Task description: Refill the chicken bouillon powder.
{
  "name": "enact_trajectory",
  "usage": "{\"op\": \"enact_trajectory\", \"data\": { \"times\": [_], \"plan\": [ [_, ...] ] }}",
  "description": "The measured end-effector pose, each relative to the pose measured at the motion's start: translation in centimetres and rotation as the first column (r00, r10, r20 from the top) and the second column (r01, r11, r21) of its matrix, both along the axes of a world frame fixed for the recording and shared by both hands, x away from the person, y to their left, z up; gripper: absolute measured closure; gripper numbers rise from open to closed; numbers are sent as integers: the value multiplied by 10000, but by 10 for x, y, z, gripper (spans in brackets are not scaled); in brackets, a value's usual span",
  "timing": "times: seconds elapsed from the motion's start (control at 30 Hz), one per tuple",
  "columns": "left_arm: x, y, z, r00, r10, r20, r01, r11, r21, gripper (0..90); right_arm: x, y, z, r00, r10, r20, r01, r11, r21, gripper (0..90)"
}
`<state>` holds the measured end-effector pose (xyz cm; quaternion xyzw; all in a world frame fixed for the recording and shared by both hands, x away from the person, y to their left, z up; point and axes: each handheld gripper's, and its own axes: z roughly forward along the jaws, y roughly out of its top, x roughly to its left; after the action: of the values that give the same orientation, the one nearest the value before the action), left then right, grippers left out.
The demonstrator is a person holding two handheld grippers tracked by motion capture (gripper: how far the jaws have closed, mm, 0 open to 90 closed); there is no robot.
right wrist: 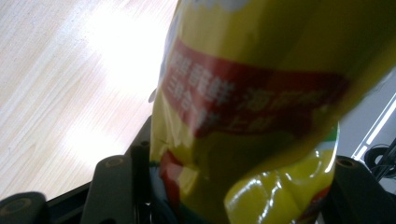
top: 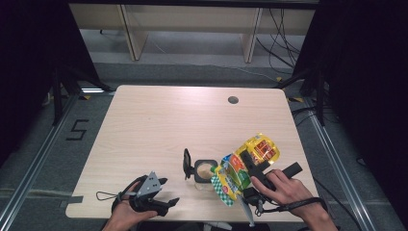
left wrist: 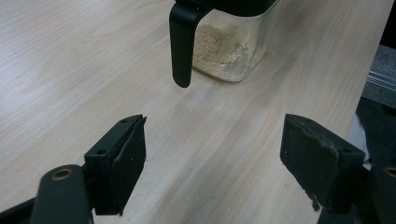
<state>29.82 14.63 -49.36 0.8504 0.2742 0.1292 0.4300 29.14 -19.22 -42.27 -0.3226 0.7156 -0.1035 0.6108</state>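
Pouring step judged in hand: yellow bag (top: 243,166) is clamped in right gripper (top: 248,166) jaws, tilted over open jar (top: 204,172) near table (top: 159,125) front edge. Left gripper (top: 161,199) is idle, jaws open, empty. Next: more tilt, mouth kept over jar. Raised lid (top: 186,163) beside the opening is to be avoided.

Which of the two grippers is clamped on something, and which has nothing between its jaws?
The right gripper is clamped on the yellow pouch, tilted over the jar. The left gripper stands open over bare table.
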Motion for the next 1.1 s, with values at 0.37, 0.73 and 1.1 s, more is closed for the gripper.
{"op": "enact_trajectory", "data": {
  "times": [0.37, 0.73, 1.1],
  "plan": [
    [0, 0, 0, 10000, -2, 1, 2, 10000, -3, 221, 0, 0, 2, 10000, -10, 57, 11, 9999, -159, 442],
    [0, 0, 0, 10000, -5, 3, 5, 10000, 5, 221, 0, 1, 4, 9999, 87, 75, -85, 9996, -251, 442],
    [0, 0, 0, 10000, -8, 14, 8, 10000, 8, 221, 0, 3, 5, 9999, 81, -114, -84, 9996, -281, 464]
  ]
}}
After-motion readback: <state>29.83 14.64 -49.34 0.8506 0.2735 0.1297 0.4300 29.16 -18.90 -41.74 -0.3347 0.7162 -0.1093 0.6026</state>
